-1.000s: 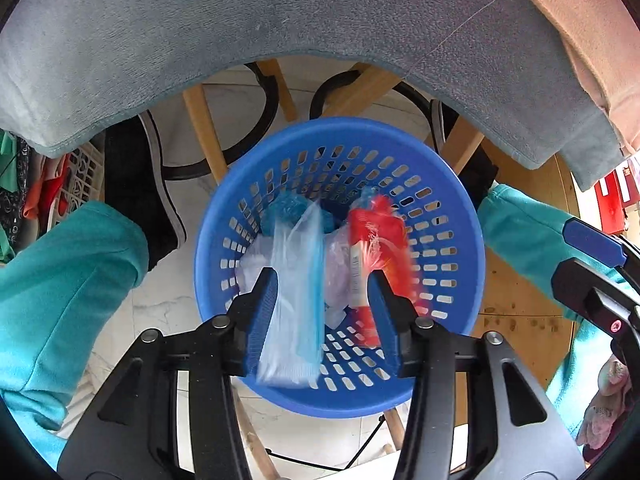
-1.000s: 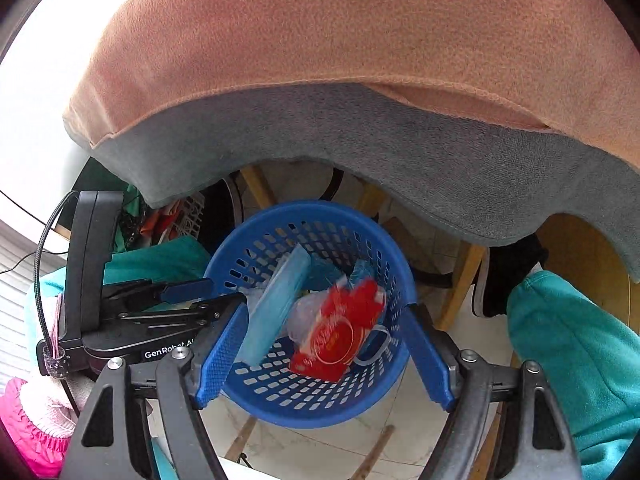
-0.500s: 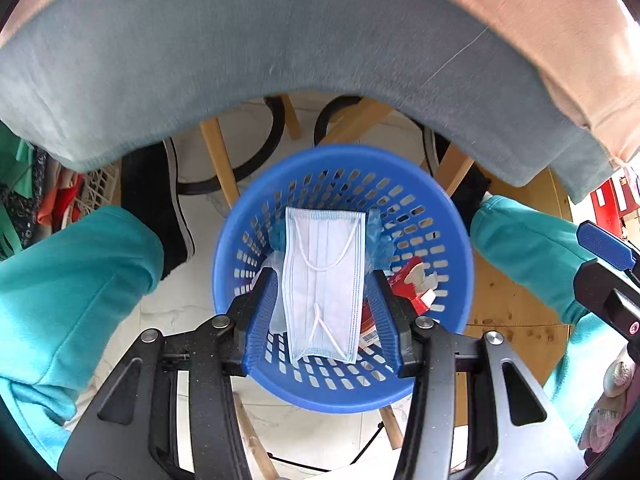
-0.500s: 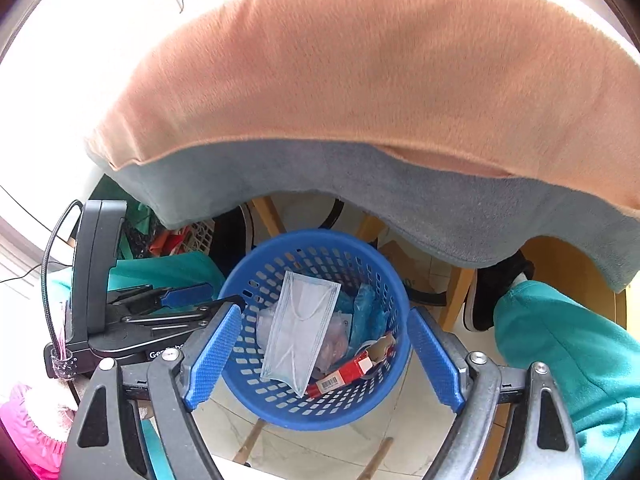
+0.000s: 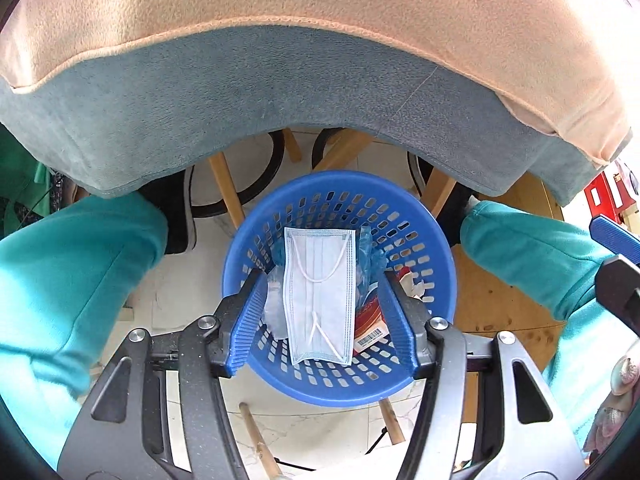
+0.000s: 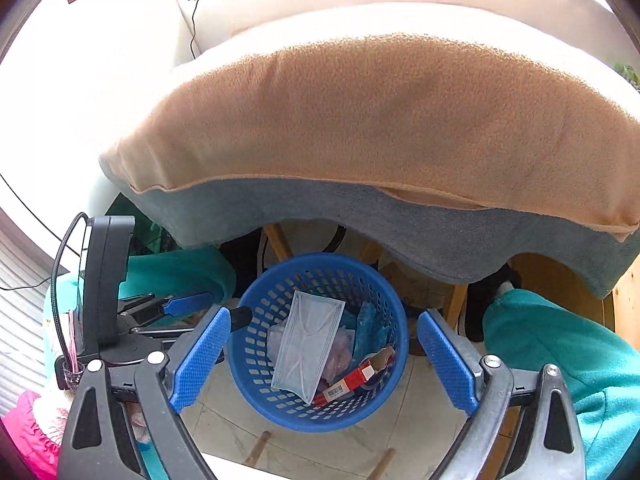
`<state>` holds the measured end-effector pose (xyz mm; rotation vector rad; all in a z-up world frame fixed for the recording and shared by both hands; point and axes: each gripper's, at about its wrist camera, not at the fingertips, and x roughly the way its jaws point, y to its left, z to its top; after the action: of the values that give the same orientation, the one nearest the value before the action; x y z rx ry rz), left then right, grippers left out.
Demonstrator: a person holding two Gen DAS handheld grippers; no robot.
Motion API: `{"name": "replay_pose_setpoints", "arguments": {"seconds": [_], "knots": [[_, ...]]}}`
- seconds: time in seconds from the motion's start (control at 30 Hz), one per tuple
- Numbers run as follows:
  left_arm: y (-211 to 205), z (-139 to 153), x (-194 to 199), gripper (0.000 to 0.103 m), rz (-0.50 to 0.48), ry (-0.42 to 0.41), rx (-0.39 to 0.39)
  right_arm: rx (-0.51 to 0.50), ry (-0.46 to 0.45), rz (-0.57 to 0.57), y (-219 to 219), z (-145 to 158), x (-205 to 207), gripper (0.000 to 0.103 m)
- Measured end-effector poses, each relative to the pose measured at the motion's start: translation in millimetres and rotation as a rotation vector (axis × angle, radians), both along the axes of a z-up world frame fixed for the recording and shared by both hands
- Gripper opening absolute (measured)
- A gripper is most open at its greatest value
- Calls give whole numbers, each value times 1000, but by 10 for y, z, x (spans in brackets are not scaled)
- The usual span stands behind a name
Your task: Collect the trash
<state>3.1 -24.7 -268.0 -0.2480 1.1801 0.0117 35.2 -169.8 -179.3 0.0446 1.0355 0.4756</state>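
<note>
We judge the drop step done, so the task now is to clear out cleanly: lift both tongs straight up from the blue basket (image 5: 340, 380) without snagging the rim or an ear loop, then turn back to the table (image 6: 380, 120) draped in peach-and-grey cloth for more trash.

Left tongs (image 5: 322, 322): spread fairly wide, empty, hanging over the basket mouth; the pads touch nothing we can see. Face mask (image 5: 319, 294) lies flat on top of the pile inside the basket, loops up. Beside it, crumpled blue plastic (image 5: 370, 252) and a red wrapper (image 5: 370, 322) with a barcode.

Right tongs (image 6: 326, 358): wide apart, empty, straddling the basket from above, well clear of its rim.
</note>
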Motion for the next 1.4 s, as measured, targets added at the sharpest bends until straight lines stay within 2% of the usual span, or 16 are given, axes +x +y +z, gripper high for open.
{"name": "replay_pose_setpoints", "arguments": {"seconds": [0.13, 0.2, 0.27, 0.37, 0.63, 0.83, 1.07, 1.4], "knots": [[9, 135, -48, 59, -1, -30, 6, 30, -35, -2, -34, 134, -9, 100], [25, 258, -68, 67, 2, -61, 6, 50, -72, -6, -68, 246, -16, 101], [42, 421, -85, 69, 5, -106, 11, 68, -110, -14, -117, 372, -14, 102], [58, 750, -95, 71, 14, -189, 27, 98, -175, -29, -182, 612, 12, 103], [83, 1782, -86, 89, 46, -461, 56, 182, -353, -84, -294, 1294, 117, 103], [41, 2352, -71, 99, 55, -613, 76, 213, -438, -118, -327, 1671, 171, 103], [95, 2701, -106, 102, 98, -693, 86, 239, -500, -152, -414, 1908, 172, 103], [137, 2822, -188, 102, 144, -719, 53, 239, -469, -149, -436, 1871, 235, 103]]}}
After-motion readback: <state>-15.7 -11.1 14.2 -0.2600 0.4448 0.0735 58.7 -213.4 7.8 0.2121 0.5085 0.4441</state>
